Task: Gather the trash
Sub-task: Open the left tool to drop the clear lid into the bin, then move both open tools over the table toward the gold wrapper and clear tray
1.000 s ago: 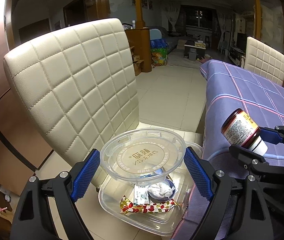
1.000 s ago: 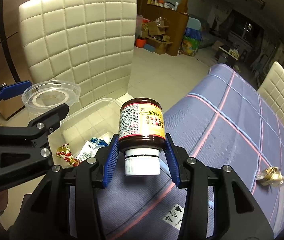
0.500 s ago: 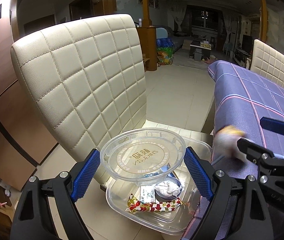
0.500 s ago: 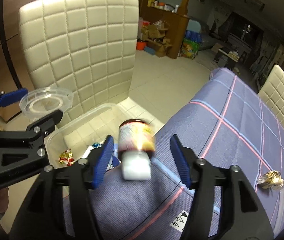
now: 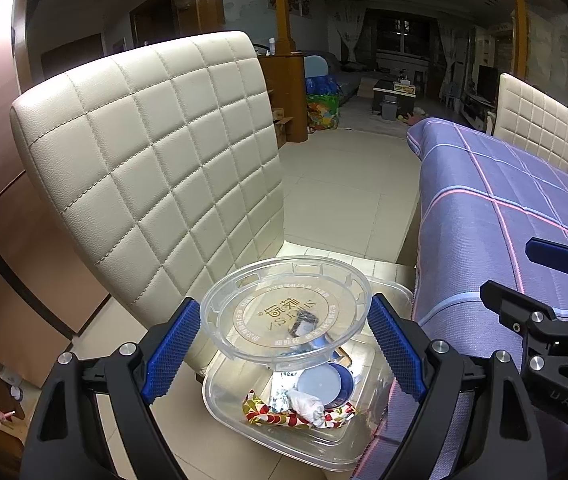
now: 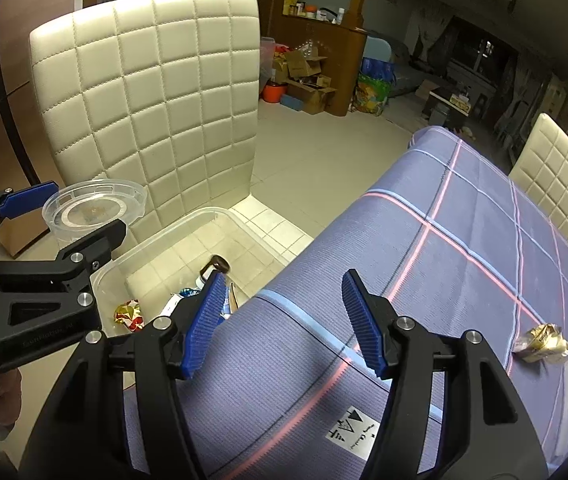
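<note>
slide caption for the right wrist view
Open right gripper above the tablecloth, brown bottle in the clear bin.

The left gripper points steeply down, its jaws spread wide and clamped on a clear round lid. At its 3 o'clock, the right gripper tilts down alike, jaws just opened, nothing between them.

We see the desk under a blue-violet checked cloth with pink and pale lines; a crumpled gold wrapper lies on it near the right, and a small white label sits on the cloth at the near edge
</note>
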Tool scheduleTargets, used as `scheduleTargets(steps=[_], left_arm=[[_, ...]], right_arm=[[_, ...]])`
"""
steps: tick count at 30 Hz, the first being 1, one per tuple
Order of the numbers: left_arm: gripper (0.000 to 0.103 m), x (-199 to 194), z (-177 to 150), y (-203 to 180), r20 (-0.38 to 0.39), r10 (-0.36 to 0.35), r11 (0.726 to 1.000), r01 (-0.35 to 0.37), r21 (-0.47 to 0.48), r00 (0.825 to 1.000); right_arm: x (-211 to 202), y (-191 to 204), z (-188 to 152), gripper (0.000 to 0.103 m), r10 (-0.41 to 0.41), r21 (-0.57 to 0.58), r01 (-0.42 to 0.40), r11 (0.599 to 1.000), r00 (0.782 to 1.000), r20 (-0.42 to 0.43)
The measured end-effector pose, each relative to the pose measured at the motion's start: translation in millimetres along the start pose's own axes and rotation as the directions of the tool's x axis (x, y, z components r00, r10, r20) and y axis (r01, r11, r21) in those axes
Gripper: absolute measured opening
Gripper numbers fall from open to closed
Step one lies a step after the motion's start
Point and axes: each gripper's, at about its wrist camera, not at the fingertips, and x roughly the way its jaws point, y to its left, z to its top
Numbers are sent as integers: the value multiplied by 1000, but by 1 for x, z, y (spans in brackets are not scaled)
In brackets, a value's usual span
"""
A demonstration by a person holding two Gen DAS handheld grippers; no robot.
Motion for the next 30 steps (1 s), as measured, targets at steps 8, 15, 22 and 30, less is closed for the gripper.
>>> scheduleTargets(steps=[8,15,22,30], left_arm=[[83,1,1,-6,1,-12,1000,12,9,1000],[85,0,4,-5,22,-23,999,23,-25,1000],[89,1,7,-5,8,-49,998,50,-44,999],[89,-4,6,-18,24,-55,998,56,-28,998]], right_arm=[[-1,-13,-4,64,-2,37,2,999,1000,0],[-2,-20,-5,64,-25,52,25,998,1000,4],[-4,-29,-7,64,-34,69,33,997,999,4],[-11,-39,-13,64,-42,85,41,996,999,8]])
